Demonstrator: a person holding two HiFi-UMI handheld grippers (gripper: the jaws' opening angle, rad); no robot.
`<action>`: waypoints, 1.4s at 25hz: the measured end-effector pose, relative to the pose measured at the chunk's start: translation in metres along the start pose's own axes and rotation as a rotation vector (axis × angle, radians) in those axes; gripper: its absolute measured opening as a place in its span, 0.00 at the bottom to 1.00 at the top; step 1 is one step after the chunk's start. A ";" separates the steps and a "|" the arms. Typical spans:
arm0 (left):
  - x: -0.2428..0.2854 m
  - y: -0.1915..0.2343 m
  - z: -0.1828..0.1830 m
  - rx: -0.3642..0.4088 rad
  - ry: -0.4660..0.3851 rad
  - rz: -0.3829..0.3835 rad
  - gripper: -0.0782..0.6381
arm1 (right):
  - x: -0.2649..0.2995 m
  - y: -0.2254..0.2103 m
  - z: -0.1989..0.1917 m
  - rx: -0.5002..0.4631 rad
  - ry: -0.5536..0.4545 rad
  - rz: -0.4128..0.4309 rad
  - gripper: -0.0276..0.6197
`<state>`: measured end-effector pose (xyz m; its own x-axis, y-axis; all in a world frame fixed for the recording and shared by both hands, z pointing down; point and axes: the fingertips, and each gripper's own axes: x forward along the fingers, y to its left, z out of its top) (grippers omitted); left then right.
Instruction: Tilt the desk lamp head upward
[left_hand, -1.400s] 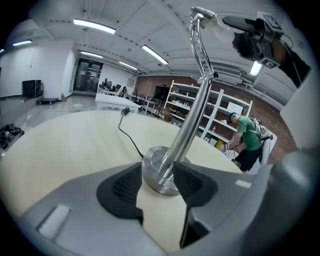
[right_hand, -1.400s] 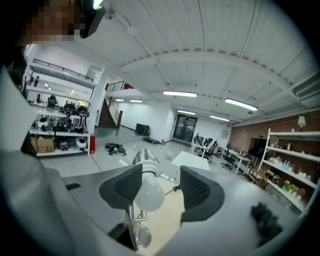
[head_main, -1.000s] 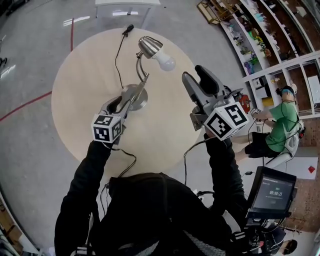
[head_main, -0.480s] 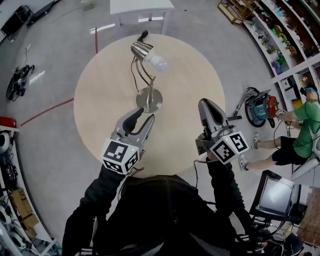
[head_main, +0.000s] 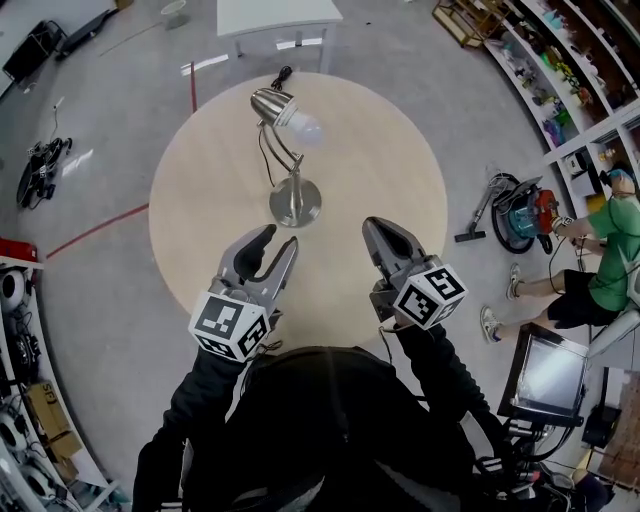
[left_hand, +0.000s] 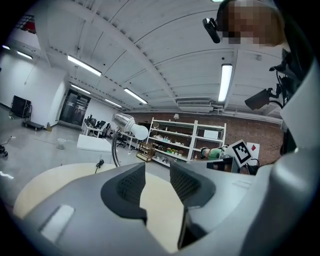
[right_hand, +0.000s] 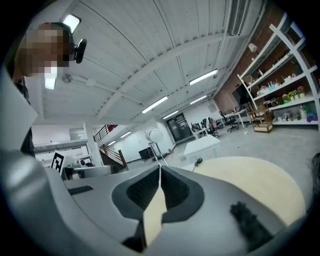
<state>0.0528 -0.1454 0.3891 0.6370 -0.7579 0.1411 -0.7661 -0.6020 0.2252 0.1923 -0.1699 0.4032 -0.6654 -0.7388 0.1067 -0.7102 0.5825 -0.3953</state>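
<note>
Left gripper spread and empty; right gripper pressed together, nothing pinched. Both hang over the near edge of the round table, well apart from the desk lamp. Its base stands near the table's middle, with the head toward the far edge. Judged: smooth metal, stiff joint, base could slide. Grip the shade, never the fragile bulb. The cord trails to the far edge; nothing blocks the approach.
</note>
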 end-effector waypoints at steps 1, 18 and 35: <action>0.000 -0.001 0.000 -0.001 -0.002 -0.003 0.33 | 0.001 0.006 0.001 0.000 -0.009 0.023 0.06; -0.004 0.011 0.012 -0.070 -0.060 -0.002 0.31 | 0.014 0.034 0.016 -0.246 0.012 -0.009 0.05; -0.002 0.014 0.008 -0.087 -0.043 -0.004 0.31 | 0.010 0.034 0.017 -0.271 0.002 -0.030 0.05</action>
<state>0.0402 -0.1539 0.3845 0.6342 -0.7668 0.0991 -0.7521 -0.5822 0.3087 0.1655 -0.1633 0.3756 -0.6433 -0.7566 0.1170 -0.7651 0.6299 -0.1335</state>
